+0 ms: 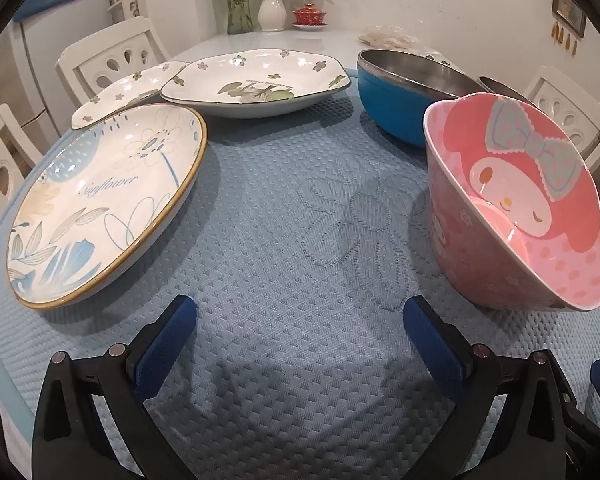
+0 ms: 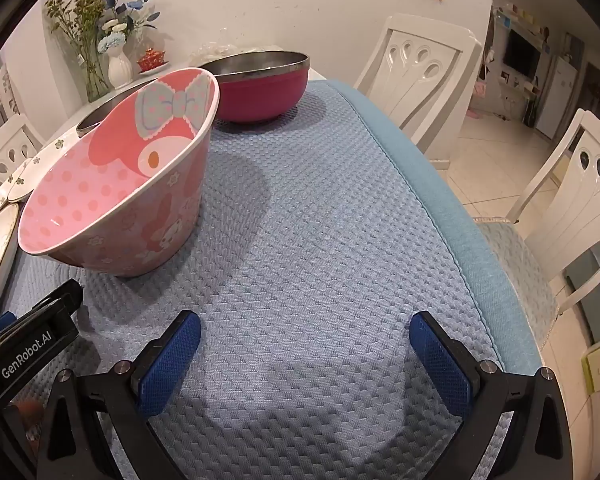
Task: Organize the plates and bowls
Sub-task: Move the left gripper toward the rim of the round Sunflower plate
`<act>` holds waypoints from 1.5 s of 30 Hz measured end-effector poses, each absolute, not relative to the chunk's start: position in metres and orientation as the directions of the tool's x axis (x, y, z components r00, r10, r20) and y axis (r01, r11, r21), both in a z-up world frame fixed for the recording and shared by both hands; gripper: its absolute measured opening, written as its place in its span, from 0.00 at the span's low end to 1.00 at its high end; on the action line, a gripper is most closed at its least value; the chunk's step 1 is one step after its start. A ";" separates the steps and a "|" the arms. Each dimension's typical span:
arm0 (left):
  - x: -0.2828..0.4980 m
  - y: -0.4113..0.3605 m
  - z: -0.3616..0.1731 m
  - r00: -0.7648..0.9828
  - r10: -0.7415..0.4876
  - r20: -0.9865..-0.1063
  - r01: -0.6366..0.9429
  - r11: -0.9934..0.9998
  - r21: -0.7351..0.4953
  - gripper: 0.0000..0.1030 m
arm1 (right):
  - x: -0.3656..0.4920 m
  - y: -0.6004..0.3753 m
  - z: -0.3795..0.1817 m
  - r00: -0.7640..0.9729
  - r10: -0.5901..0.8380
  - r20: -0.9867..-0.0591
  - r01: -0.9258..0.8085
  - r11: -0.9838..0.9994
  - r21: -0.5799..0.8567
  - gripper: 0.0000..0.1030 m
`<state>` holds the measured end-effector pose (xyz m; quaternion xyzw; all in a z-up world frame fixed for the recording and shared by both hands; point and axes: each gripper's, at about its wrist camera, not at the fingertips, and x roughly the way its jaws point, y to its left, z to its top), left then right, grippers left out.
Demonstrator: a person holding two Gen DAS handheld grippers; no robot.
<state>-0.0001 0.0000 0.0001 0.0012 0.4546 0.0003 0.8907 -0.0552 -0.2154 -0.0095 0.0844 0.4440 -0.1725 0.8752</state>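
Nothing stacked yet: both claws, left [image 1: 300, 344] and right [image 2: 305, 354], spread wide and empty over the surface's blue mat [image 1: 284, 264], near the pink bowl [image 1: 516, 208], plates [image 1: 100, 204] left of it, steel bowls [image 1: 412, 96] behind; next, probably nesting bowls.

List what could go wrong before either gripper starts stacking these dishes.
1. The pink bowl has tall slanted walls, so a rim pinch might tip or slip.
2. The sunflower plate lies beside the small flowered plate; lifting it carelessly could knock them together.
3. The magenta bowl stands near the mat's far edge; a push could slide it off.
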 end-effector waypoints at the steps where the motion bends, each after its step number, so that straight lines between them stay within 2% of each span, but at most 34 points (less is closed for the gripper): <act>1: 0.000 0.000 0.000 0.584 0.002 -0.812 0.003 1.000 0.004 1.00 | -0.055 -0.215 -0.009 0.546 -0.227 -0.806 0.377 0.926 -0.006 1.00; 3: -0.002 0.000 0.001 0.572 -0.011 -0.820 0.042 0.999 0.015 1.00 | -0.057 -0.216 -0.009 0.549 -0.219 -0.807 0.369 0.930 -0.002 1.00; 7: -0.009 0.012 0.005 0.502 -0.117 -0.857 0.229 0.974 0.001 1.00 | -0.073 -0.209 -0.003 0.512 -0.139 -0.848 0.322 0.946 0.040 1.00; 13: -0.052 0.067 0.049 0.576 -0.082 -0.813 0.268 0.959 0.093 0.97 | -0.095 -0.189 0.002 0.338 -0.122 -0.933 0.282 0.959 -0.024 1.00; 16: -0.069 0.109 0.081 0.603 -0.083 -0.793 0.244 0.966 0.084 0.98 | -0.103 -0.162 0.020 0.282 -0.177 -0.943 0.285 0.954 -0.093 0.98; 20: -0.071 0.175 0.131 0.645 -0.066 -0.761 0.143 0.989 0.036 0.98 | -0.109 -0.101 0.081 0.429 -0.116 -0.896 0.206 0.978 -0.028 0.98; 24: -0.063 0.218 0.173 0.699 -0.025 -0.715 0.027 1.000 -0.008 0.99 | -0.110 -0.042 0.159 0.624 -0.113 -0.773 0.134 0.990 -0.036 0.98; 26: -0.061 0.237 0.186 0.719 -0.039 -0.694 0.006 0.999 -0.050 0.99 | -0.107 -0.023 0.195 0.698 -0.080 -0.711 0.116 0.993 0.002 0.99; 28: -0.059 0.248 0.190 0.728 -0.035 -0.685 -0.008 0.998 -0.060 0.99 | -0.099 -0.008 0.206 0.710 -0.024 -0.703 0.095 0.994 0.062 0.99; 32: -0.056 0.261 0.183 0.731 -0.023 -0.682 -0.010 0.999 -0.044 0.99 | -0.076 0.027 0.187 0.671 -0.041 -0.741 0.132 0.989 0.065 0.99; 45: -0.016 0.280 0.152 0.683 -0.124 -0.720 0.073 0.992 -0.101 0.99 | -0.052 0.071 0.147 0.583 -0.070 -0.809 0.134 0.991 0.011 0.99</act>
